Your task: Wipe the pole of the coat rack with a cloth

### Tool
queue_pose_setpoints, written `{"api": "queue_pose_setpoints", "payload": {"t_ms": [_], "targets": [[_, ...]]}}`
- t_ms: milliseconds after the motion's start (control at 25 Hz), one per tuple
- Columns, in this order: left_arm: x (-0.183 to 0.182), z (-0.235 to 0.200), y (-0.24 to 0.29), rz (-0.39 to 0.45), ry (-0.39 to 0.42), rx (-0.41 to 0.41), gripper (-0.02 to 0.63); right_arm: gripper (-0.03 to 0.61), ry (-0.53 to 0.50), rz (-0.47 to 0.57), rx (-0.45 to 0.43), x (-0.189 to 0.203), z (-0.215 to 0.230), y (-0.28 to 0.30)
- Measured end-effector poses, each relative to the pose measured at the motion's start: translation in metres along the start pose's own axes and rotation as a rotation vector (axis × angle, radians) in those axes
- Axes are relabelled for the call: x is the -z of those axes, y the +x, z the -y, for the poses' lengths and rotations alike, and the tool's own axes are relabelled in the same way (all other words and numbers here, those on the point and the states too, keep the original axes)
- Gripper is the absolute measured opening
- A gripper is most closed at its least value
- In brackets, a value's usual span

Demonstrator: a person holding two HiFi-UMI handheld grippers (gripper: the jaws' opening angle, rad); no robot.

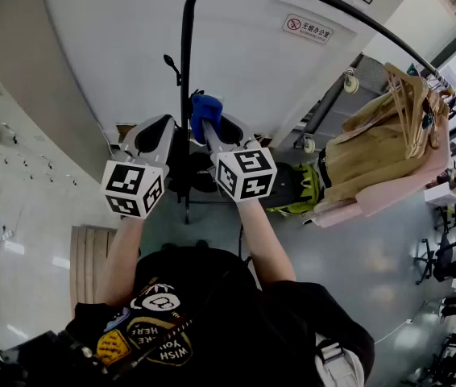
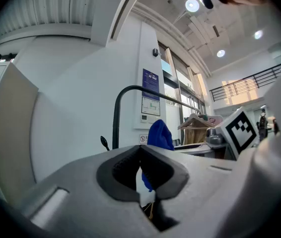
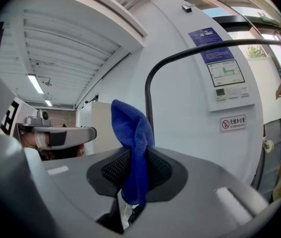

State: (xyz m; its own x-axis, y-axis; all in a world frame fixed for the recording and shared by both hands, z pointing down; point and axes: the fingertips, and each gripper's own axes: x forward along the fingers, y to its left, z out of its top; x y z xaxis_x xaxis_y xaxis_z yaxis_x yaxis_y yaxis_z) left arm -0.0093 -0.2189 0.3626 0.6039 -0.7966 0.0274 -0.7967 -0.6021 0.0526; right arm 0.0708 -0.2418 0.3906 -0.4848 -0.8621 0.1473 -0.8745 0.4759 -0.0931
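Blue cloth (image 1: 205, 107) sticks up from the right gripper (image 1: 212, 129) in the head view, just beside the coat rack's black pole (image 1: 186, 63); the left gripper (image 1: 165, 127) is alongside. Left gripper view: jaws pressed together, empty. Right gripper view: jaws pinch the cloth, with the pole behind.

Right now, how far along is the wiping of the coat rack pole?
Done: the cloth is picked up and clamped in the right gripper. In hand: it is held up close to the upright part of the pole; I can't tell whether it touches. Left: the wiping along the pole, of which nothing shows yet. The left gripper is shut and empty.
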Motion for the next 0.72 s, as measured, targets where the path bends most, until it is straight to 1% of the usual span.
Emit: {"api": "queue_pose_setpoints", "payload": {"t_ms": [160,360,520,640,720], "targets": [[-0.006,0.000,0.001,0.011,0.015,-0.003,0.002,0.071,-0.015,0.013,0.016,-0.009,0.002,-0.005],[-0.006,0.006,0.004,0.004,0.004,0.007,0.002,0.071,-0.016,0.024,0.047,-0.016,0.010,-0.019],[-0.007,0.014,0.008,0.003,0.002,0.027,0.002,0.077,-0.002,0.035,0.037,-0.016,0.011,-0.025],[-0.014,0.015,0.016,0.008,0.020,0.042,0.002,0.077,-0.014,0.043,0.033,-0.021,0.013,-0.023],[-0.022,0.012,0.023,0.010,0.044,0.036,0.001,0.077,-0.030,0.050,0.033,-0.030,0.017,-0.017]]}}
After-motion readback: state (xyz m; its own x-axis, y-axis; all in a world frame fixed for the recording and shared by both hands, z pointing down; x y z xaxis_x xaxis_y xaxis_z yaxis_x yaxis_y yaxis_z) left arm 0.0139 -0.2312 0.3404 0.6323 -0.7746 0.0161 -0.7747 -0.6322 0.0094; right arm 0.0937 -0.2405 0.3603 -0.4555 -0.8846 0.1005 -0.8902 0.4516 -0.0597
